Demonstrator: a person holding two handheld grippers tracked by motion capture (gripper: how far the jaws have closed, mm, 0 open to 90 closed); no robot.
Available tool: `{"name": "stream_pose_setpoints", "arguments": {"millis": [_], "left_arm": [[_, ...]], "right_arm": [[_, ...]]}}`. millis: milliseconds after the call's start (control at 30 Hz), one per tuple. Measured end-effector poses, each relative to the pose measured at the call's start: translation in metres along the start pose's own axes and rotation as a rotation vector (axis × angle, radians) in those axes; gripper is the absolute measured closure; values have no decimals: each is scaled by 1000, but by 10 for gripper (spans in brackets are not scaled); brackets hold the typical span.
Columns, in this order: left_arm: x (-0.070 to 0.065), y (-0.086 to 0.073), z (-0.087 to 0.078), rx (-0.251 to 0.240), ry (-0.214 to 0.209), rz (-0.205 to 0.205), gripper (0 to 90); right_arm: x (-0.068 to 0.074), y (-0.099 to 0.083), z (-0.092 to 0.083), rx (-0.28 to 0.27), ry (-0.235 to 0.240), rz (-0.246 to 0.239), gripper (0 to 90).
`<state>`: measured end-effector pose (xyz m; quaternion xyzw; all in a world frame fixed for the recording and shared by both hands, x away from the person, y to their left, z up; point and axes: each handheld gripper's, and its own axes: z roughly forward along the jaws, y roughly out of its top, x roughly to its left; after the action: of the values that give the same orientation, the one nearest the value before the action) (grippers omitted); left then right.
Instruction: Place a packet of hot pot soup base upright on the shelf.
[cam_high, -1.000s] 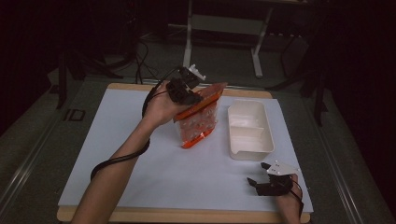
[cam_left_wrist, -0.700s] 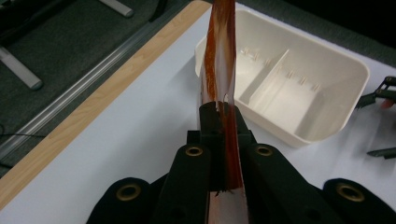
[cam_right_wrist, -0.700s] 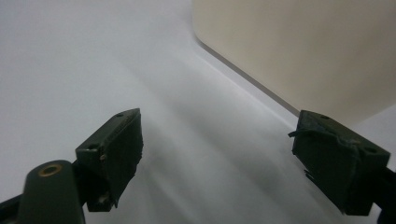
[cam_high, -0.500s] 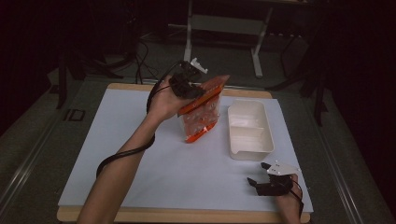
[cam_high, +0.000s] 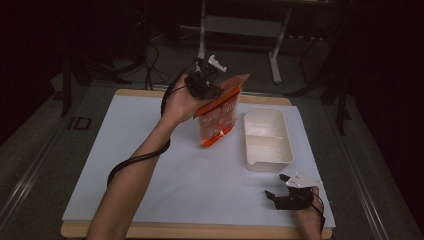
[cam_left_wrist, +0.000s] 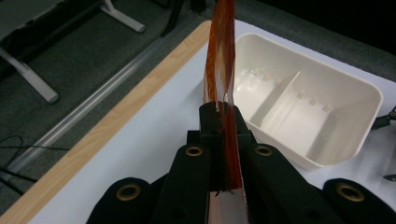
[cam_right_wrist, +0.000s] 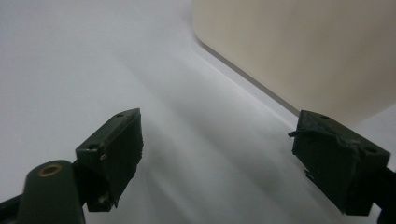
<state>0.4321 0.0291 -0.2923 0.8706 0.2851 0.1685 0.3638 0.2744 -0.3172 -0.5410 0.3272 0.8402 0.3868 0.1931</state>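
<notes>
An orange snack bag (cam_high: 218, 114) hangs in the air over the white mat, to the left of the cream two-compartment tray (cam_high: 268, 159). My left gripper (cam_high: 209, 86) is shut on the bag's top edge and holds it up and tilted. In the left gripper view the bag (cam_left_wrist: 222, 56) runs edge-on between the closed jaws, with the tray (cam_left_wrist: 361, 96) beyond it at the right. My right gripper (cam_high: 278, 195) rests low on the mat near the front right, jaws wide apart and nothing between them. Ahead of it, in the right gripper view, rises the tray's outer wall (cam_right_wrist: 299, 42).
A white mat (cam_high: 125, 165) covers the wooden table (cam_high: 200, 231). A black cable (cam_high: 135, 161) trails along the left forearm. Behind the table stand a metal frame's legs (cam_high: 274, 55) and loose cables on the dark floor.
The left gripper has lifted the bag a little higher and toward the far edge of the mat. The right gripper has stayed in place.
</notes>
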Motion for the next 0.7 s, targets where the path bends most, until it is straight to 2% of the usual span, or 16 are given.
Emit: {"name": "stream_pose_setpoints", "arguments": {"millis": [500, 700], "left_arm": [[-6, 21, 6, -27, 11, -25, 900], [-8, 29, 7, -39, 17, -20, 900]], "right_arm": [[0, 0, 0, -2, 2, 1, 158], [0, 0, 0, -3, 2, 1, 158]]}}
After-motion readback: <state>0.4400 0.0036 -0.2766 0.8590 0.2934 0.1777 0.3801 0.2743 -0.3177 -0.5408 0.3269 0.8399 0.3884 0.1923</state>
